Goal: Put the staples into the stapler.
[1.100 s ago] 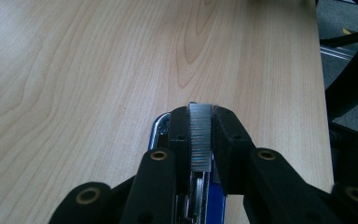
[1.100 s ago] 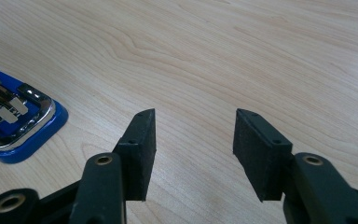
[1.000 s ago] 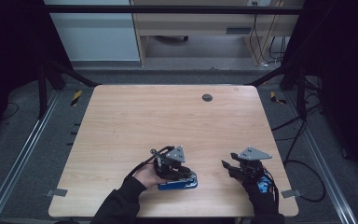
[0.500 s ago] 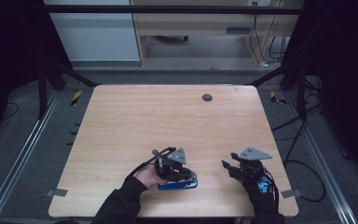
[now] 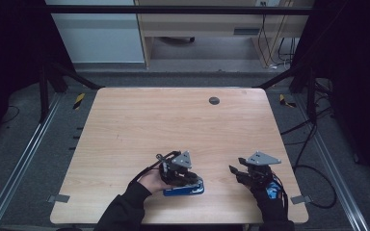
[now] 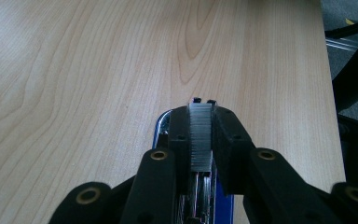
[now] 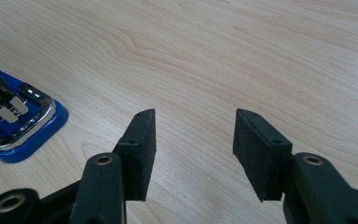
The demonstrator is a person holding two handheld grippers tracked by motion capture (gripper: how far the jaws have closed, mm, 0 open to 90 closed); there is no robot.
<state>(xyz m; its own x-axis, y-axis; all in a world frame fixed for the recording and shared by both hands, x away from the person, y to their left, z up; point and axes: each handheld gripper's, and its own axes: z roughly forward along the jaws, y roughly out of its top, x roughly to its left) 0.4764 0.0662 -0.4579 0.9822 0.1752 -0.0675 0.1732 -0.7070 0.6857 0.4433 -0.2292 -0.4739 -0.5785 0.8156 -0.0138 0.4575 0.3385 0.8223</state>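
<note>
1. Left claw (image 6: 200,140): narrow, jaws clamped on a strip of staples (image 6: 200,135), seen along the jaws in the left gripper view. The strip stands between the pads, its ribbed face toward the camera.
2. Directly under and behind that claw: a blue stapler (image 5: 184,188), chrome magazine (image 7: 16,112) opened up. It sits on the surface near the front edge, somewhat right of the middle. In the high view the left claw (image 5: 180,171) is right on top of it.
3. Right claw (image 7: 193,144): wide, nothing between the pads, bare wood under it. In the high view the right claw (image 5: 241,172) sits near the front right corner, apart from the stapler, jaws pointing toward it.
4. Change versus the two earlier high-view frames: none. Both hands, both claws and the stapler are in the same places; neither jaw gap has moved.
5. Read: this is a hold, not a step. My judgement is the strip is lined up over the magazine channel and not yet seated; whether its lower end already sits in the channel I can't tell, the jaws hide it.
6. Next likely needs: lower or slide the strip into the channel, release, then close the magazine. The right claw is free to steady the blue base (image 7: 25,140).
7. Risk: the strip could snap or tilt if squeezed harder or pushed in off-axis.
</note>
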